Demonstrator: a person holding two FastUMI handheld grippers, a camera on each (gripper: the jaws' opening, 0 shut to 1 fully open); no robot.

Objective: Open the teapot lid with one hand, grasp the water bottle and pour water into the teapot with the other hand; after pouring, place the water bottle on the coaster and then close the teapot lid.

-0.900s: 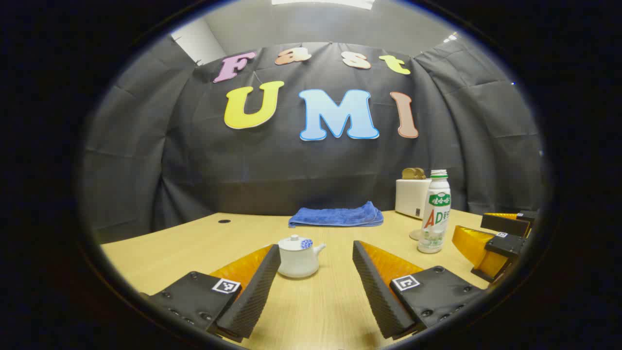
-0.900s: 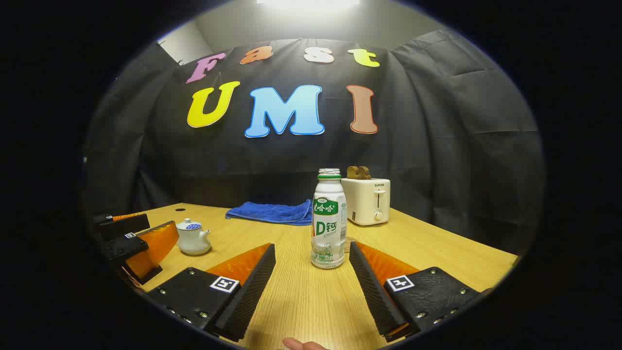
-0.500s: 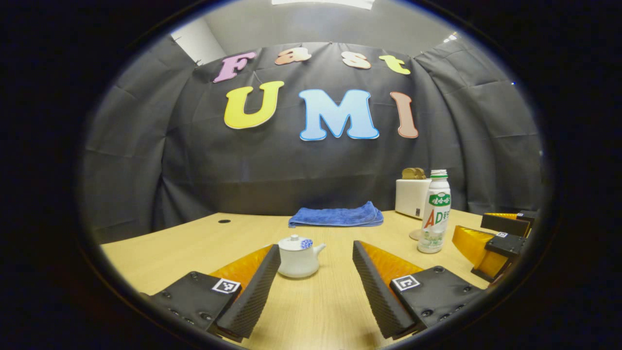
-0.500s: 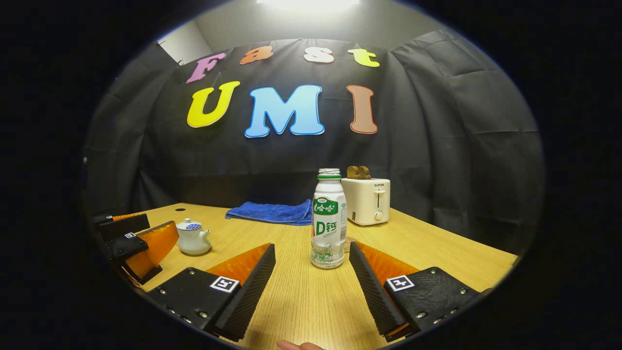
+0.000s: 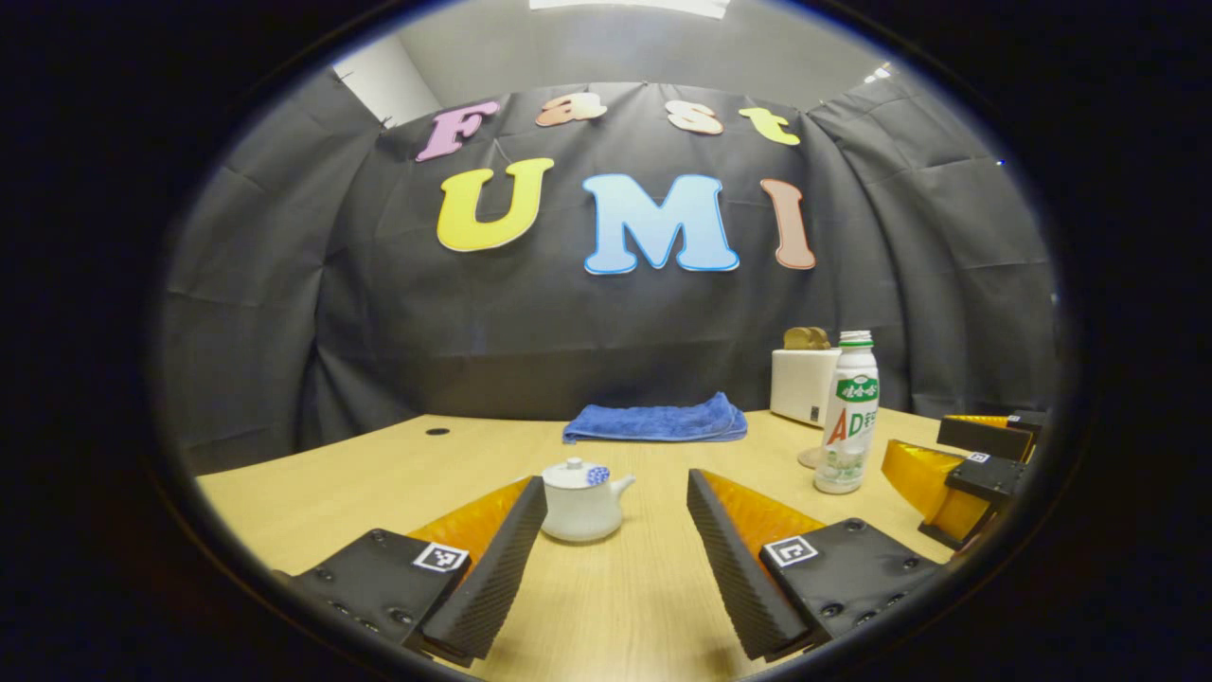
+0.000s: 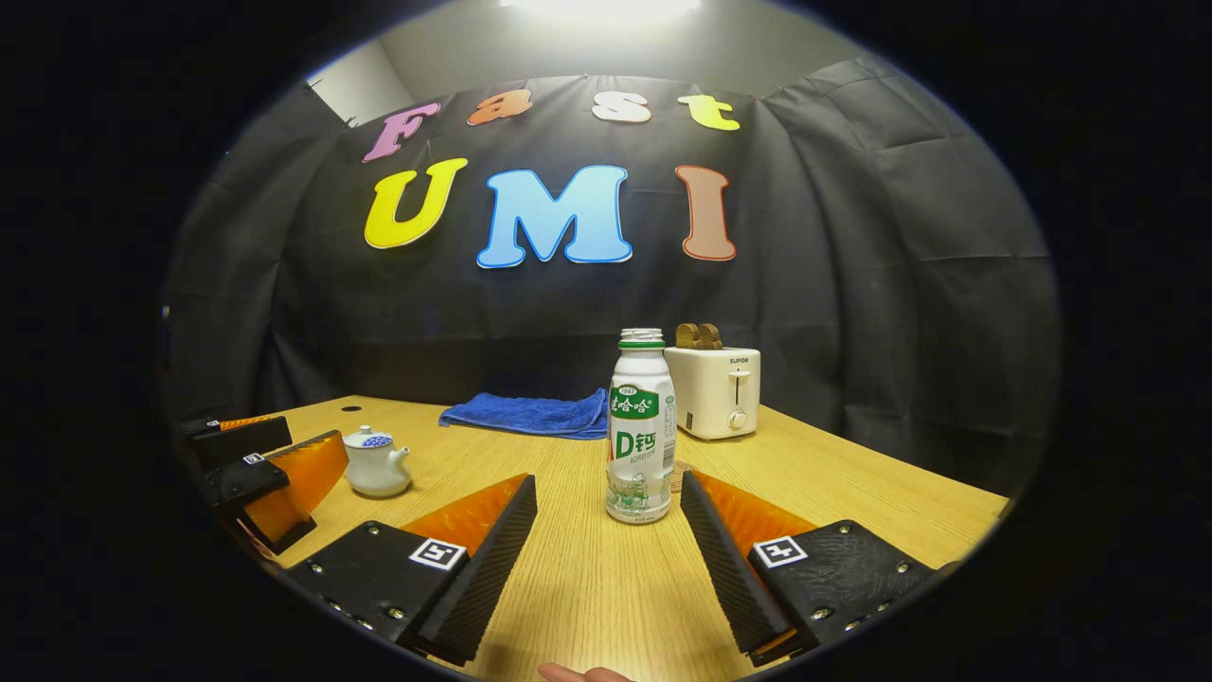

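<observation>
A small white teapot [image 5: 581, 501] with a blue-patterned lid on it stands on the wooden table [image 5: 360, 483], just ahead of my open left gripper [image 5: 615, 497], nearer its left finger. The white water bottle [image 6: 640, 428], uncapped and green-labelled, stands upright just beyond my open right gripper [image 6: 608, 493]. In the left gripper view the bottle [image 5: 847, 414] is at the right, with a round coaster [image 5: 808, 457] peeking out behind its base and the right gripper [image 5: 966, 455] beside it. The right gripper view has the teapot [image 6: 377, 462] and the left gripper [image 6: 260, 464] at its left.
A folded blue towel [image 5: 655, 421] lies at the back of the table [image 6: 833, 483]. A white toaster [image 6: 717, 389] with bread in it stands behind the bottle. A small dark hole [image 5: 436, 431] marks the tabletop at the far left. A fingertip [image 6: 582, 673] shows at the bottom edge.
</observation>
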